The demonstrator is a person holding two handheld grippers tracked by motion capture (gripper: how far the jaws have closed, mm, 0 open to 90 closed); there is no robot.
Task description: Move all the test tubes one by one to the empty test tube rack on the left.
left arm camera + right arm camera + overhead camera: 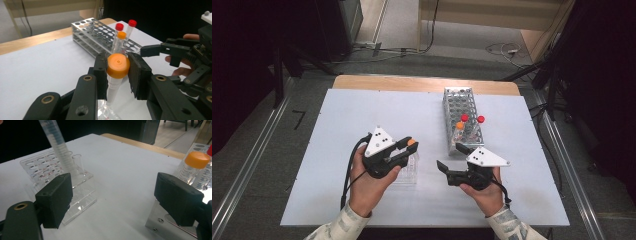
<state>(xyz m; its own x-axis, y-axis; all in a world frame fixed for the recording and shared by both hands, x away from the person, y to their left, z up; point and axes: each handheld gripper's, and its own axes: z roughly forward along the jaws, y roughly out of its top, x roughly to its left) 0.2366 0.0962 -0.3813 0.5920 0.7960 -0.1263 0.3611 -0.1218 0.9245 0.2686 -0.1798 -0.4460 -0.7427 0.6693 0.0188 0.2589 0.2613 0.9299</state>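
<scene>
High view first, from the left edge across: a pale sheet covers the table (337, 190), and the person's left hand (369, 182) comes up from the bottom edge with the left gripper (411, 146) angled toward the right. Its jaws are clenched on an orange-capped tube (411, 142), which hangs over a clear plastic rack (408, 172) just beneath the gripper. Left gripper view confirms the grasp: both black pads press against the sides of the orange cap (118, 65), and the tube's white body runs down between the jaws toward the clear rack (105, 112), whose edge shows at the bottom. Right gripper view has that tube (58, 147) slanting down into the clear rack (50, 173), its lower end behind the near jaw, so whether it sits in a hole cannot be told. Farther right in the high view, the right gripper (452, 161) lies in the right hand (484, 192), pointing left, its jaws spread wide and released, with nothing between them. Behind it stands a metal rack (458, 102) running away from the person, holding at its near end one orange-capped tube (459, 128) and two red-capped tubes (464, 120) close together.
</scene>
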